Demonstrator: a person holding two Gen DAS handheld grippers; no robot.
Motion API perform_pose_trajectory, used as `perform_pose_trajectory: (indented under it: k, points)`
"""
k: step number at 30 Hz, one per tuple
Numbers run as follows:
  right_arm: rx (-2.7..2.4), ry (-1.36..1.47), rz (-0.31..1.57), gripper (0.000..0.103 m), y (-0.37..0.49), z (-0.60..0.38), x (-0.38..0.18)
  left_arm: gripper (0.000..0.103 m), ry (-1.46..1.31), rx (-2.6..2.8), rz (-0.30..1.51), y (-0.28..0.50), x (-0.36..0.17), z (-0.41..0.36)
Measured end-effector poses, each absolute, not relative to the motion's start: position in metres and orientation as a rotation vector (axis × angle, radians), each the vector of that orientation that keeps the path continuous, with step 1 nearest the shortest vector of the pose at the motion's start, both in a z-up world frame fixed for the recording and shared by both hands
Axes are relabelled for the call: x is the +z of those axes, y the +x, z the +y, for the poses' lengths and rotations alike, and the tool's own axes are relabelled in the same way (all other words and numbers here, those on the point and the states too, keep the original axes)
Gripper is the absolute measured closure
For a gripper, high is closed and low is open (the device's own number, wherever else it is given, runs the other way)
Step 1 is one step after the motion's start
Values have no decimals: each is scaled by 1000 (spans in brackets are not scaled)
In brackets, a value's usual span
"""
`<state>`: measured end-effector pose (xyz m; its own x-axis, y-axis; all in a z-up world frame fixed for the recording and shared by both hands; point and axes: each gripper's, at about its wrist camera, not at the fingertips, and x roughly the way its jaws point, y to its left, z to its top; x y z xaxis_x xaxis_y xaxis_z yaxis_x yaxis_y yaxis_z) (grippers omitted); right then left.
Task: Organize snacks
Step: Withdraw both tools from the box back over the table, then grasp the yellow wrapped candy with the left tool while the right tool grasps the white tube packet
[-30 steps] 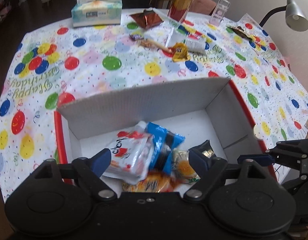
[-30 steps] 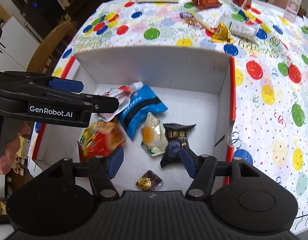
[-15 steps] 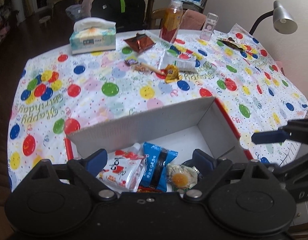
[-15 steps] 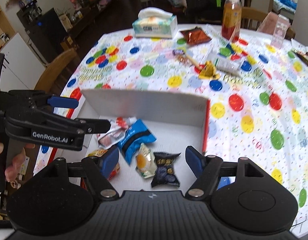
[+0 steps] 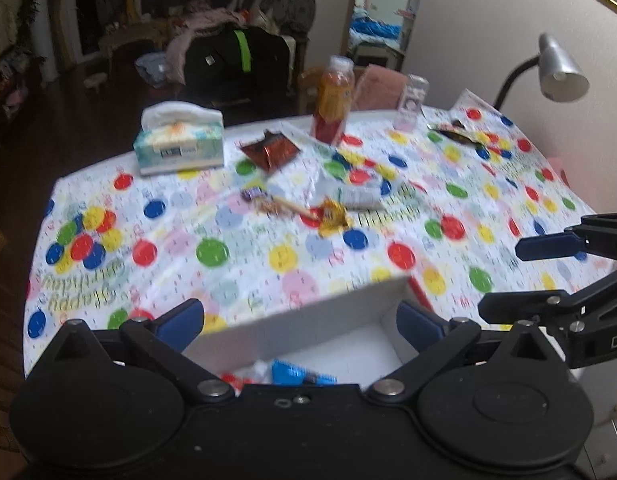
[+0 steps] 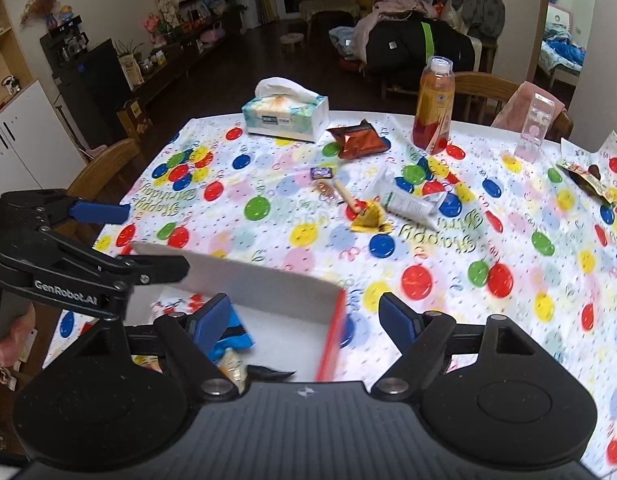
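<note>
Both claws lifted off box (image 6: 268, 280), wide, empty; your drop done. Yellow wrapper (image 6: 370, 218) ahead of right gripper (image 6: 304, 316), next.

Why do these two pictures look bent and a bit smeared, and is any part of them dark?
Left wrist view: fisheye lens bows the table edge; the white box and nearby tablecloth dots are smeared by motion; the room behind is dim, the desk lamp looks unlit. Right wrist view: same curving; the box's red edge is blurred, while the tissue box and juice bottle stay fairly sharp.
</note>
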<state>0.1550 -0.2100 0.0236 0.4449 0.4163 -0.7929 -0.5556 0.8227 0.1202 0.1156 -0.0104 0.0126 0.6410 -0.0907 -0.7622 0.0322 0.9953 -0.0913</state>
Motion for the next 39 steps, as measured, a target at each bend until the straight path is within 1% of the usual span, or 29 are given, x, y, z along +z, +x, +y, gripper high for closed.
perform_pose_trajectory:
  k: [15, 20, 31, 37, 39]
  points:
    - [584, -152, 987, 21, 265, -248, -3, 0, -121, 11, 896, 192, -4, -43]
    - [603, -211, 990, 21, 305, -252, -17, 0, -129, 28, 917, 219, -18, -55]
    - [693, -252, 1072, 21, 394, -242, -58, 1, -114, 91, 1012, 279, -67, -73]
    - [739, -317, 1085, 21, 425, -222, -81, 3, -119, 102, 1054, 309, -88, -77]
    - [754, -328, 1098, 21, 434, -215, -90, 7, -140, 99, 1069, 318, -93, -78]
